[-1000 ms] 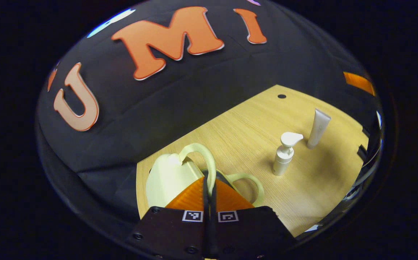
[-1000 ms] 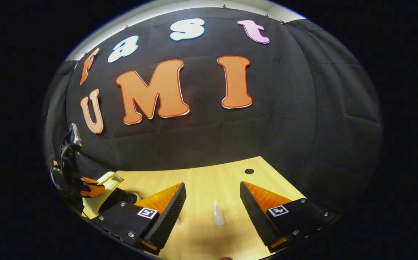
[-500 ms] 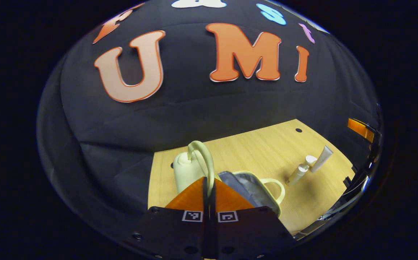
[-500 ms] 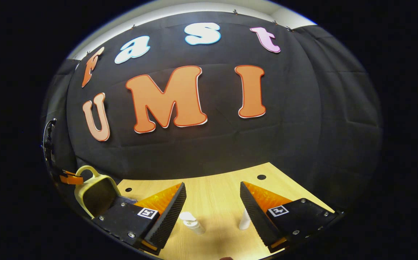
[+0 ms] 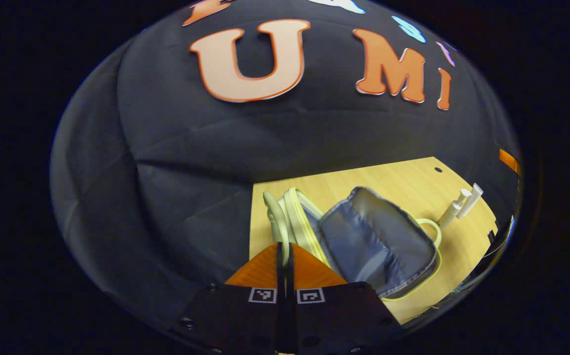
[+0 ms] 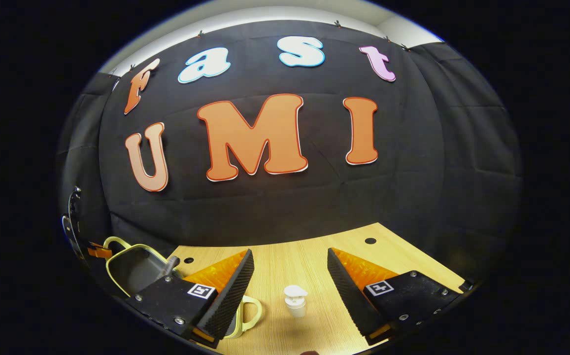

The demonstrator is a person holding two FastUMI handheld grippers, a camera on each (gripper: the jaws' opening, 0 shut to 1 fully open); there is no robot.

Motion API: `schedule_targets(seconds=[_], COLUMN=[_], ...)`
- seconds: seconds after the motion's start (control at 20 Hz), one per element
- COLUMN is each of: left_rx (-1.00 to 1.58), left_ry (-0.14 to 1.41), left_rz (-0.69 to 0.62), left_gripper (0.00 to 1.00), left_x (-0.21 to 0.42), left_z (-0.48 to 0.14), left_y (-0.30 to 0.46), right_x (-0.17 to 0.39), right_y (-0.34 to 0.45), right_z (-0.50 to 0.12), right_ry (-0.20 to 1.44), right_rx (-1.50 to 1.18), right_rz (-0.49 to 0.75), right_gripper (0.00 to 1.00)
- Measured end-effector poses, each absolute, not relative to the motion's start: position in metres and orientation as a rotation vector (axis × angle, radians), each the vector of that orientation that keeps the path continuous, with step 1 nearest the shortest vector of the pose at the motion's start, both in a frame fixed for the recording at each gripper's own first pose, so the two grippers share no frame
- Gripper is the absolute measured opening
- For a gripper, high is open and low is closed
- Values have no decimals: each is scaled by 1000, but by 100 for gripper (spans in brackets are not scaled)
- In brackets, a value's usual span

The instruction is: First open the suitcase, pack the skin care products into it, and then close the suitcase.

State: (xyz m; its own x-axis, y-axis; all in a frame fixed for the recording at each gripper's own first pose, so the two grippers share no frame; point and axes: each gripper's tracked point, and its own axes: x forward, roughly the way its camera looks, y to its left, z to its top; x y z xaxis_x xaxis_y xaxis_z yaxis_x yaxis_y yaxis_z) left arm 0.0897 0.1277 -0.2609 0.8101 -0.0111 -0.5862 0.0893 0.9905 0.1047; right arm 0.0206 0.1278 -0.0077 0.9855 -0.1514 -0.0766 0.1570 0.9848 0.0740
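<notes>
A: Why is the left gripper (image 5: pixel 285 251) pinched on the pale yellow handle (image 5: pixel 272 217) of the small yellow suitcase with grey lining (image 5: pixel 378 246)?

B: To hold the lid up. Right of it, 2 white bottles (image 5: pixel 459 204) wait; the right gripper (image 6: pixel 289 273) gapes wide.

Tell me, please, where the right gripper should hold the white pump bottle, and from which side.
Grip the pump bottle on its round body below the pump head, coming level from the front. It stands upright between the open right gripper fingers; the head is wider and irregular.
</notes>
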Motion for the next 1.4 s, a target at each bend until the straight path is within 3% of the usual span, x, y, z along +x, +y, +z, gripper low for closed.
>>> schedule_targets(seconds=[0.5,0.75,0.9,0.95,1.0,1.05,1.1,1.3,1.4], left_rx=[8,8,43,35,40,54,77,92,77], left_ry=[845,867,900,887,872,846,816,681,593], left_rz=[13,37,96,81,82,94,115,158,162], left_gripper=[1,3,29,31,43,47,58,98,98], left_x=[72,69,69,74,78,81,86,101,104], left_z=[-359,-384,-395,-392,-389,-383,-375,-317,-276], left_y=[154,165,177,172,172,174,176,147,111], right_x=[7,3,4,4,4,3,4,8,14], right_y=[125,118,113,112,110,108,105,91,80], right_z=[-21,-34,-38,-40,-43,-45,-49,-57,-57], right_ry=[93,124,135,140,145,151,156,182,185], right_rx=[29,20,15,15,15,13,10,-6,-5], right_rz=[-203,-220,-225,-226,-227,-230,-231,-225,-215], right_gripper=[95,95,95,95,95,100,95,95,95])
